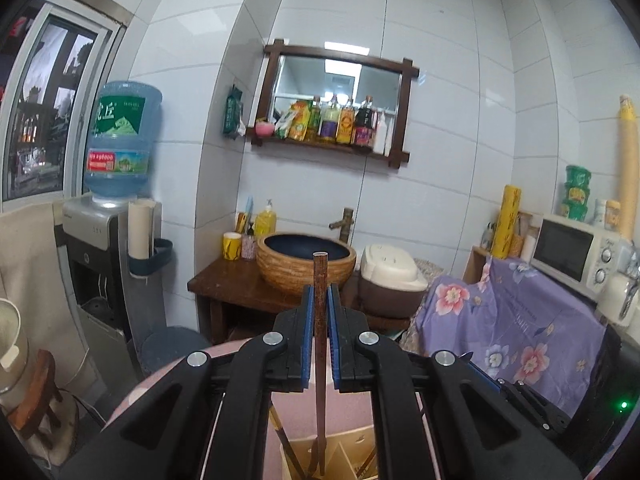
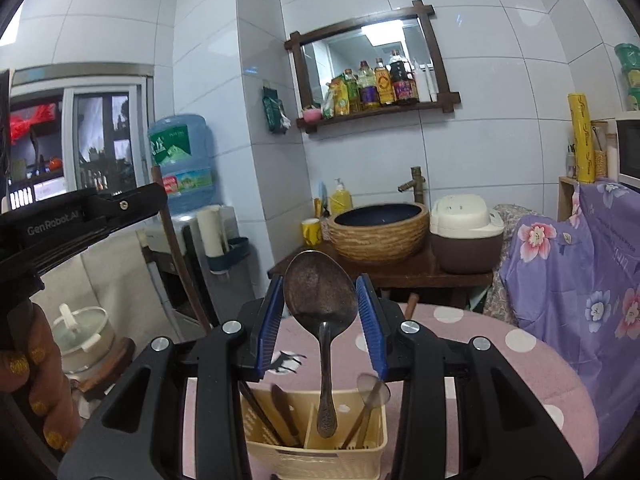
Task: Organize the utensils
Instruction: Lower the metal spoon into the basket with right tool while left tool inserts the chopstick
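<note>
My left gripper is shut on a brown chopstick held upright, its lower end down in the cream utensil holder. My right gripper is shut on the bowl of a metal spoon, whose handle hangs down over the cream utensil holder. The holder has compartments: chopsticks and a knife on the left, a small spoon on the right. The left gripper's body shows at the left of the right wrist view.
The holder stands on a round table with a pink polka-dot cloth. Behind are a wooden stand with a woven basin, a rice cooker, a water dispenser, a floral-covered cabinet and a microwave.
</note>
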